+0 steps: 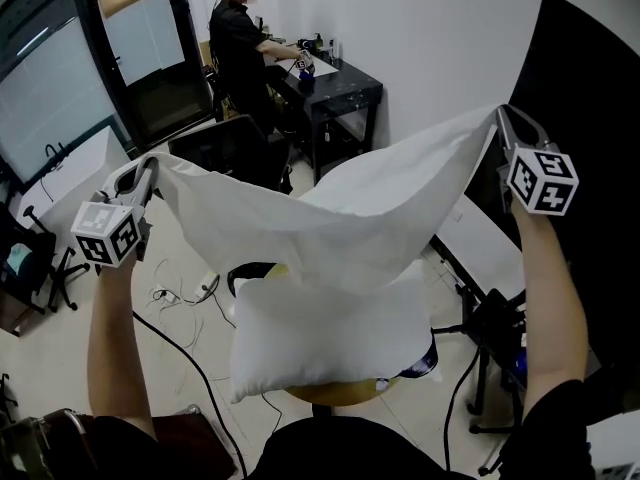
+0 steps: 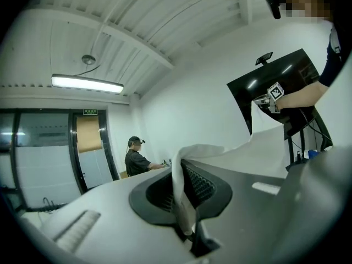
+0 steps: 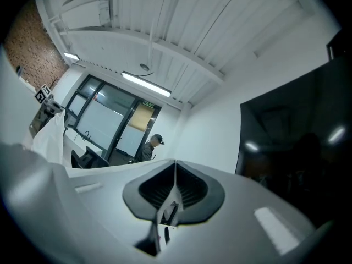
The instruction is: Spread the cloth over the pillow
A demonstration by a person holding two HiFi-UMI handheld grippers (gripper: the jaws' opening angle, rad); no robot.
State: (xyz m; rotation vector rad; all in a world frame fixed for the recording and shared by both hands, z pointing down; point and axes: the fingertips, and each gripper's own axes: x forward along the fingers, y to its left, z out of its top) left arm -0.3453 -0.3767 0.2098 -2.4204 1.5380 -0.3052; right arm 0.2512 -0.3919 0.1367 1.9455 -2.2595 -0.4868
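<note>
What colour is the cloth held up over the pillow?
Plain white, no pattern. The cloth shows best in the head view, stretched above the pillow.

Bright, even light from a ceiling tube lamp (image 2: 87,83); glare spots on the black panel (image 2: 291,70) right of it. Gripper views bulge, corners black.

My left gripper (image 1: 148,173) and right gripper (image 1: 503,118) each had a smooth pale grey shell. Each carried a white cube printed with black square markers: the left cube (image 1: 106,234) and the right cube (image 1: 543,180). Up close, my fingers (image 2: 202,187) were lined with black ribbed pads, set in a dark rounded collar. I wore a dark short-sleeved top (image 1: 340,456).
</note>
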